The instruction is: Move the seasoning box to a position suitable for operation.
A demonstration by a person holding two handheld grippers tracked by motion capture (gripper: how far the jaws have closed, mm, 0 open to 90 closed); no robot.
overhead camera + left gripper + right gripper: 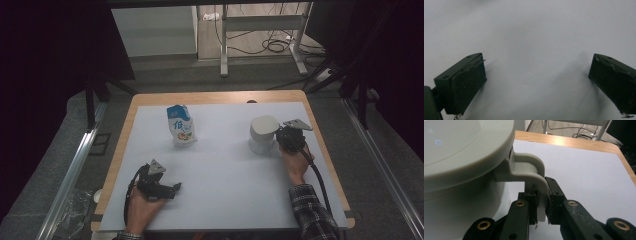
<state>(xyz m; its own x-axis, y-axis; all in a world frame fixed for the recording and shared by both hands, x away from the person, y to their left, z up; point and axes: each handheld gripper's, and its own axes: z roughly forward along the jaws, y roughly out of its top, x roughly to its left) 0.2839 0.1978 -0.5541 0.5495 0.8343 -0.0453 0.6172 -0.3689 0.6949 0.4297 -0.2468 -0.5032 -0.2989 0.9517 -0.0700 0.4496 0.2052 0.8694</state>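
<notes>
A white lidded jug [262, 132] stands on the right half of the white mat [225, 165]. My right gripper [279, 136] comes at it from the right. In the right gripper view the jug [461, 157] is close at the left, and my right gripper [542, 187] is shut on its curved handle [529, 167], both pads pressing the lower end. A blue and white drink pouch [180, 125] stands upright at the back left. My left gripper [172, 189] rests near the front left, well apart from both. Its jaws [537, 60] stand open over bare mat.
The mat covers most of a wooden table [215, 97], whose edge shows at the back and sides. Beyond the table are a metal frame's legs [224, 55] and cables [275, 46] on the floor. Dark curtains hang at both sides.
</notes>
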